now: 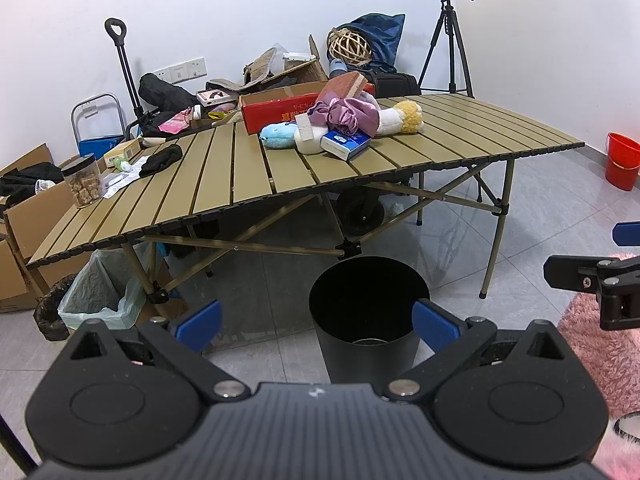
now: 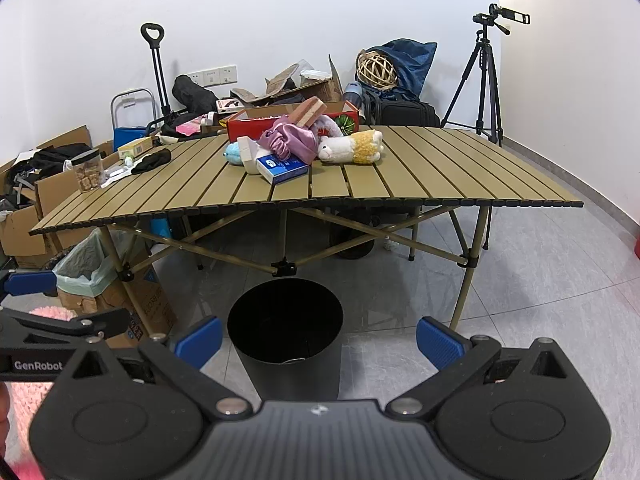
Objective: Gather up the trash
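Observation:
A black round bin (image 1: 368, 316) (image 2: 286, 336) stands on the floor in front of the slatted folding table (image 1: 248, 184) (image 2: 440, 172). On the table lies a heap: a blue-and-white box (image 1: 345, 144) (image 2: 282, 169), a purple cloth (image 1: 348, 114) (image 2: 288, 140), a white plush toy (image 1: 400, 118) (image 2: 352, 147), a light blue plush (image 1: 278, 135) and a red carton (image 1: 276, 110). My left gripper (image 1: 318, 322) hangs open low above the bin, nothing between its fingers. My right gripper (image 2: 320, 340) is open too, empty, over the bin.
A clear jar of snacks (image 1: 83, 180), a black cloth (image 1: 162, 159) and small packets lie at the table's left end. A lined waste box (image 1: 100, 292) stands under the left corner. Cardboard boxes, a tripod (image 1: 450, 40), a red bucket (image 1: 622, 160) and a pink rug (image 1: 604, 344) surround the table.

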`<state>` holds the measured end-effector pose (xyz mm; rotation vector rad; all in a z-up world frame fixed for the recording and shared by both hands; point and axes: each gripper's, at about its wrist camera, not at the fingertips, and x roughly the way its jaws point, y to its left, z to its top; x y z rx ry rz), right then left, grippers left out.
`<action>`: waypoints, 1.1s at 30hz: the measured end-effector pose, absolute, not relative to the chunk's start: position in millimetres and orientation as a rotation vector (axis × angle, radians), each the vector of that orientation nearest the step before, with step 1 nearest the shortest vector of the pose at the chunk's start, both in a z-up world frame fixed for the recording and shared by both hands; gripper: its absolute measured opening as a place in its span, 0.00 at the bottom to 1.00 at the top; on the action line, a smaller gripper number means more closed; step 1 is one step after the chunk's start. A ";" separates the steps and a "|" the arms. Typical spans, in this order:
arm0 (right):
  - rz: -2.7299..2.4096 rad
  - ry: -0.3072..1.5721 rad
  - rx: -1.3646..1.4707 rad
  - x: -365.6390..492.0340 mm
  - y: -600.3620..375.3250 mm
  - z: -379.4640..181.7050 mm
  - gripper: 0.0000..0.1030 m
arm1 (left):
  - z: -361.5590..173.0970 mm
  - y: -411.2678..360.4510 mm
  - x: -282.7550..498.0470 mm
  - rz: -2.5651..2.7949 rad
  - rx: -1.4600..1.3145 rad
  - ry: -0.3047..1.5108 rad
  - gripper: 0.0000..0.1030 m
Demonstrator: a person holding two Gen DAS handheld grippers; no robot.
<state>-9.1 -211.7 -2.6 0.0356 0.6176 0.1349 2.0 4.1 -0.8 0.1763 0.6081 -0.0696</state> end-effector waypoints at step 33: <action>0.136 0.617 0.037 -11.0 -211.5 -3.8 1.00 | -0.5 1.2 0.7 -0.071 0.178 0.607 1.00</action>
